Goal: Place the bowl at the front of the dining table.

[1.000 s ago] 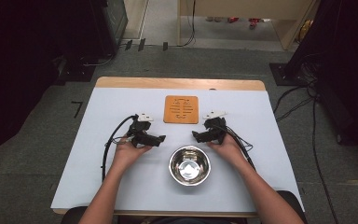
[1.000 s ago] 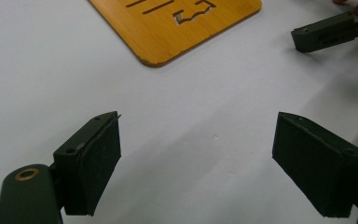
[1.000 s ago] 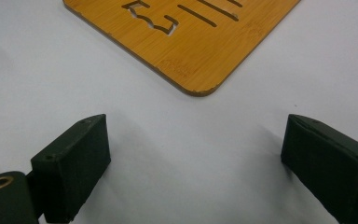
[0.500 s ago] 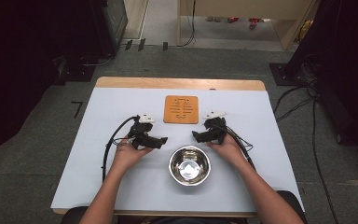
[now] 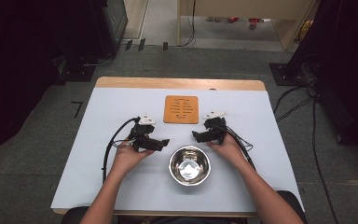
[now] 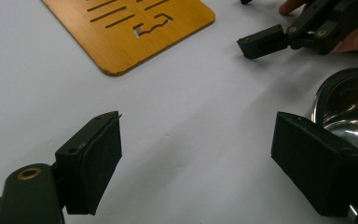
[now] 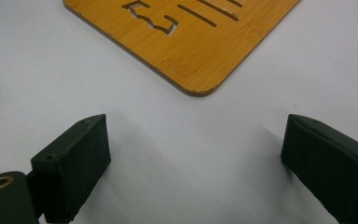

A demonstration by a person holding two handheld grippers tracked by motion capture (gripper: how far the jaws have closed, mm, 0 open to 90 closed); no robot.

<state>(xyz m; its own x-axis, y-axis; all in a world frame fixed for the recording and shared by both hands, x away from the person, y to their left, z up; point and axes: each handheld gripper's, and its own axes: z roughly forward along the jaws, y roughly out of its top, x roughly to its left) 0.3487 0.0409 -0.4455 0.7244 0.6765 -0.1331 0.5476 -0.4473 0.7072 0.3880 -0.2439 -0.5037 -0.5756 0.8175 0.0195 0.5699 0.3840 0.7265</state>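
My left gripper: jaws wide apart, nothing held, resting on table. My right gripper: same, gaping, empty. Steel bowl sits near side, between both, just right of left jaw tips. Left gripper judged slightly nearer. Bamboo trivet lies far side, centred between grippers, untouched.

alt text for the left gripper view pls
The left gripper hangs open over a white table, nothing between its black jaws. A steel bowl sits beside the right-hand jaw, a slotted wooden board lies ahead, and the right gripper, in a hand, points in from the top right.
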